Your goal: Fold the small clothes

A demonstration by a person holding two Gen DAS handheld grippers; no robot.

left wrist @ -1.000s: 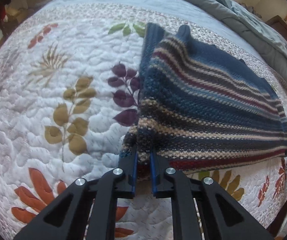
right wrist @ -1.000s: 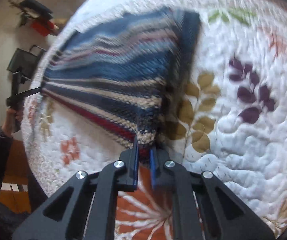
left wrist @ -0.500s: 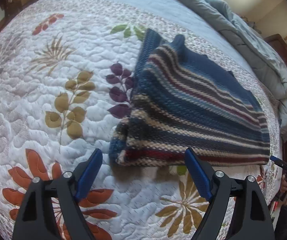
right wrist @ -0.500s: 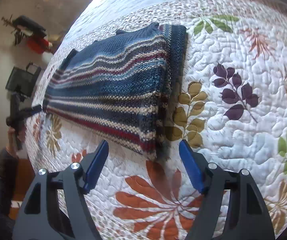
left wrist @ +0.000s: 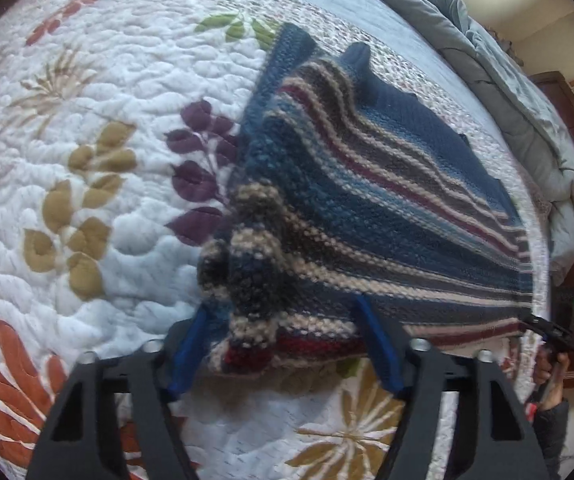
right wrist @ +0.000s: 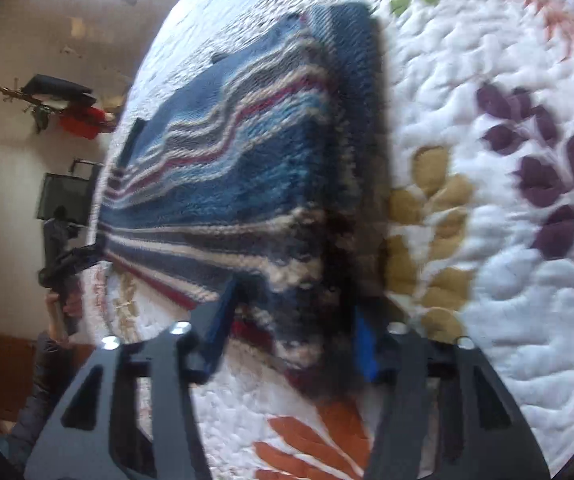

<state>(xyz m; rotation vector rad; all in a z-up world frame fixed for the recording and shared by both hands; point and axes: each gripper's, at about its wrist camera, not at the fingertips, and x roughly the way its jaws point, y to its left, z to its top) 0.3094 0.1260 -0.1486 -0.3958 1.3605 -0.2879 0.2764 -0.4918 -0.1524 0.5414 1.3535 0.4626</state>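
Each wrist camera looks steeply down along its own fingers, close over the quilt. Both views share one striped knit – seen from opposite corners – and the quilt's leaf prints.

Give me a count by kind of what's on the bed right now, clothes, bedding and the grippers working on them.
Knitted striped garment: 1
Floral quilt: 1
Grey-blue duvet bunched at the far edge: 1
Grippers: 2, the left gripper and the right gripper, each with a corner of the garment between its jaws, which have just been closing
Total: 5
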